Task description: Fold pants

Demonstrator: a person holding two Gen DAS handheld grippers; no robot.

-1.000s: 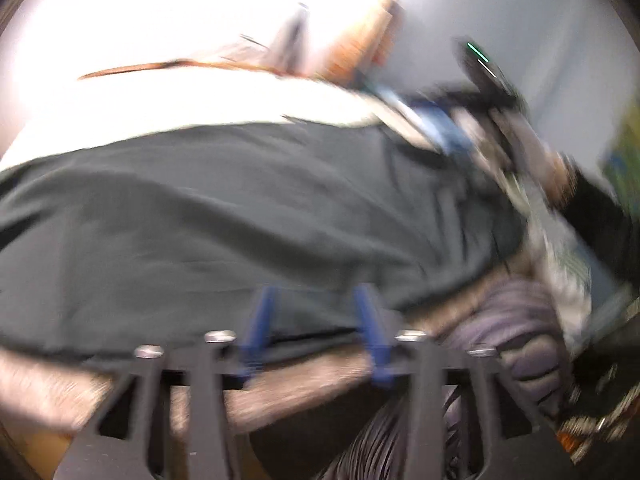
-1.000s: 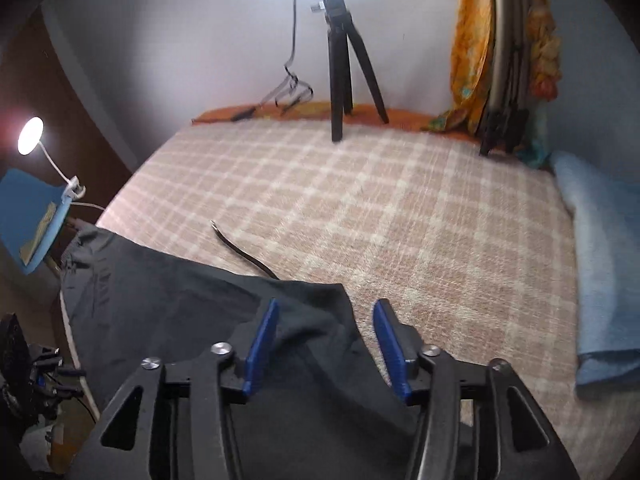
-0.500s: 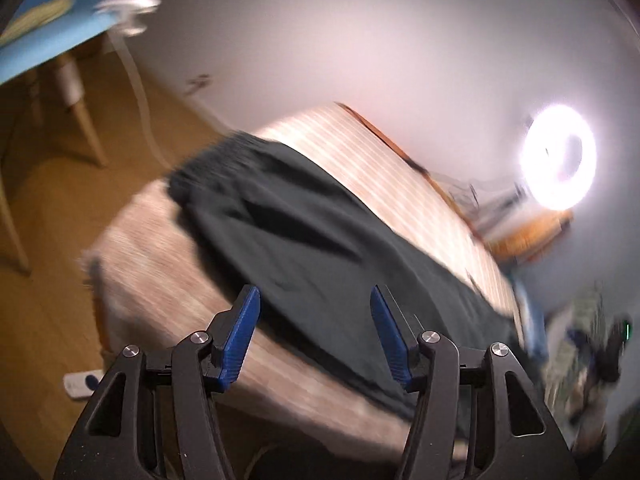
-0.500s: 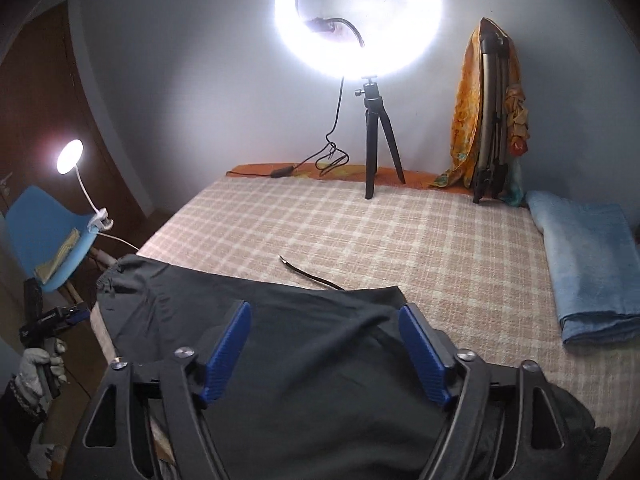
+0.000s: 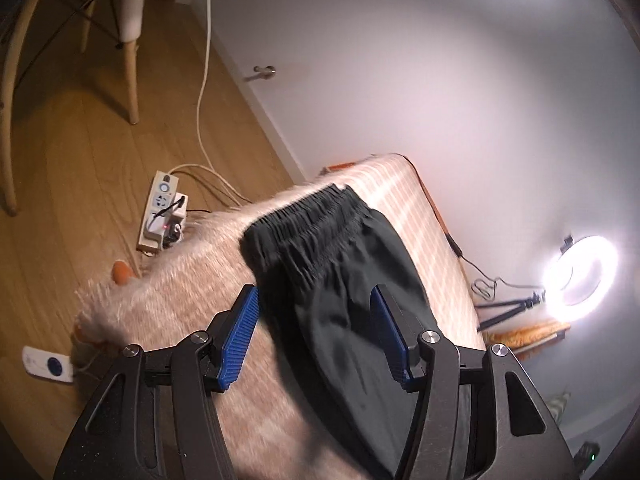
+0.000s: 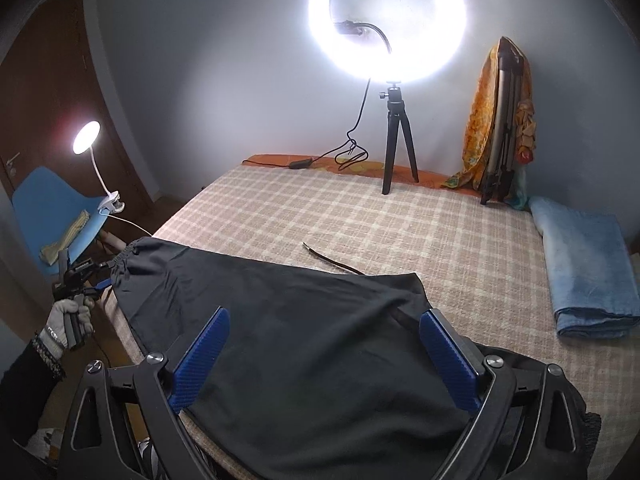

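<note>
You have the dark charcoal fabric pants (image 6: 288,320) lying lengthwise along the near edge of the bed with its beige-and-pink checked woven cover (image 6: 400,232). The legs look laid one on the other, so the lengthwise fold appears done. The elastic gathered waistband (image 5: 308,220) sits at the corner of the bed on your left, and the leg end reaches towards your right. The crosswise folds, bringing leg end to waistband, are still ahead of you, and the cloth shows some soft creases that may want smoothing first.

Your right gripper (image 6: 324,356) hovers above the leg half of the pants, tilted downwards. Its blue ribbed pads have just been spreading and now stand very wide. Nothing is held, though the cloth lies below, between the pads.

Your left gripper (image 5: 316,336) points down over the waistband end, with its pads about half apart and empty; the dark cloth passes beneath them. In the right wrist view, your gloved left hand (image 6: 72,316) holds that tool's grip just off the bed's corner, beside the waistband.

Both tools appear free to take fresh holds: one at the hem, I judge, and one at the waist. A thin dark cable (image 6: 332,262) lies on the cover just beyond the pants, so mind it as you fold.
</note>
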